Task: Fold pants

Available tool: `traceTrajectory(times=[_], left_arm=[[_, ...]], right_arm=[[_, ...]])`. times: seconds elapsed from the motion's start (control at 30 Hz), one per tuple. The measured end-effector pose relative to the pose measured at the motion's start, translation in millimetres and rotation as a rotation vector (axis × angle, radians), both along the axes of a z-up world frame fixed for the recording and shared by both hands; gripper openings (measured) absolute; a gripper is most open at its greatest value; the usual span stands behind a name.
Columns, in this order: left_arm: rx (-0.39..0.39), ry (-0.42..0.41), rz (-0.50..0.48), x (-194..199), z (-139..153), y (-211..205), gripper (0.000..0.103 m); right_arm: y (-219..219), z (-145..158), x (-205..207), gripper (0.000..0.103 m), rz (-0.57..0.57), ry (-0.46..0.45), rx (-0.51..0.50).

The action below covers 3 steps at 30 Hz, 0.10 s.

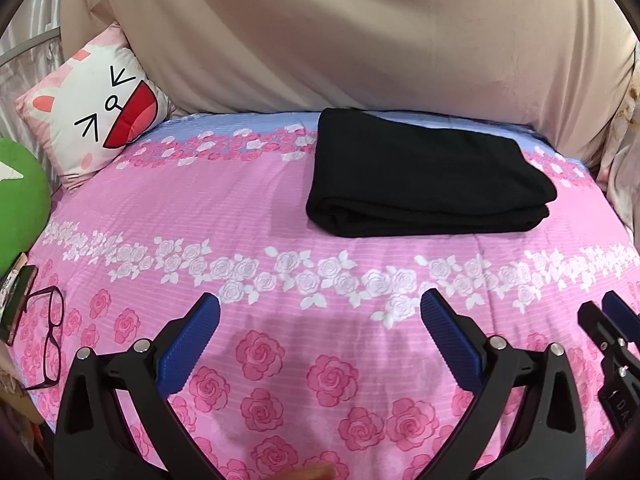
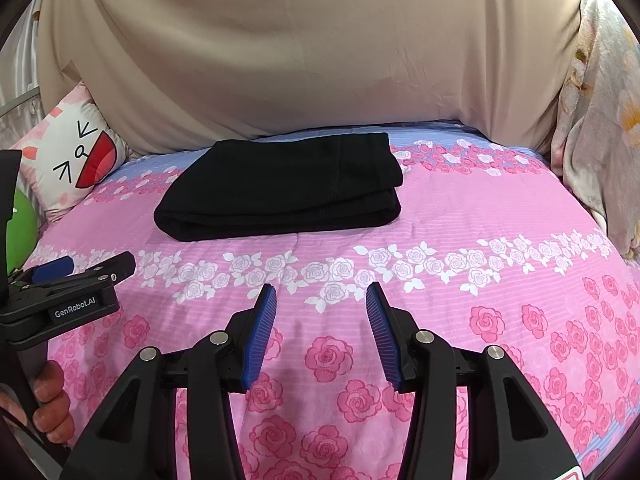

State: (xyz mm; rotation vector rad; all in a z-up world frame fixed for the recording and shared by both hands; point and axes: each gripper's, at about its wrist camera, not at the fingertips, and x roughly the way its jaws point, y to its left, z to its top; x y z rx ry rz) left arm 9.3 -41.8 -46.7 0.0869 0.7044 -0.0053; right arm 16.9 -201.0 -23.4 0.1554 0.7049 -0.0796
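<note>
pants (image 1: 428, 176) folded | left gripper (image 1: 320, 312) released | right gripper (image 2: 321, 298) released | glasses (image 1: 50, 336) (left view only)

Black pants (image 1: 428, 176) on pink rose-print sheet (image 1: 280, 280), blue-padded tongs (image 1: 320, 312).

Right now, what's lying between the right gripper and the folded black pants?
Nothing but bare floral bedsheet: the right wrist view shows only its white rose band between the open right gripper and the folded black pants.
</note>
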Motion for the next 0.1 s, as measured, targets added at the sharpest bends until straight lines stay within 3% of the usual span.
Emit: traceTrajectory(times=[0.1], left_arm=[[0.009, 0.014, 0.004, -0.3, -4.2, 1.8, 0.098]], right_arm=[[0.2, -1.9, -0.5, 0.048, -0.003, 0.004, -0.003]])
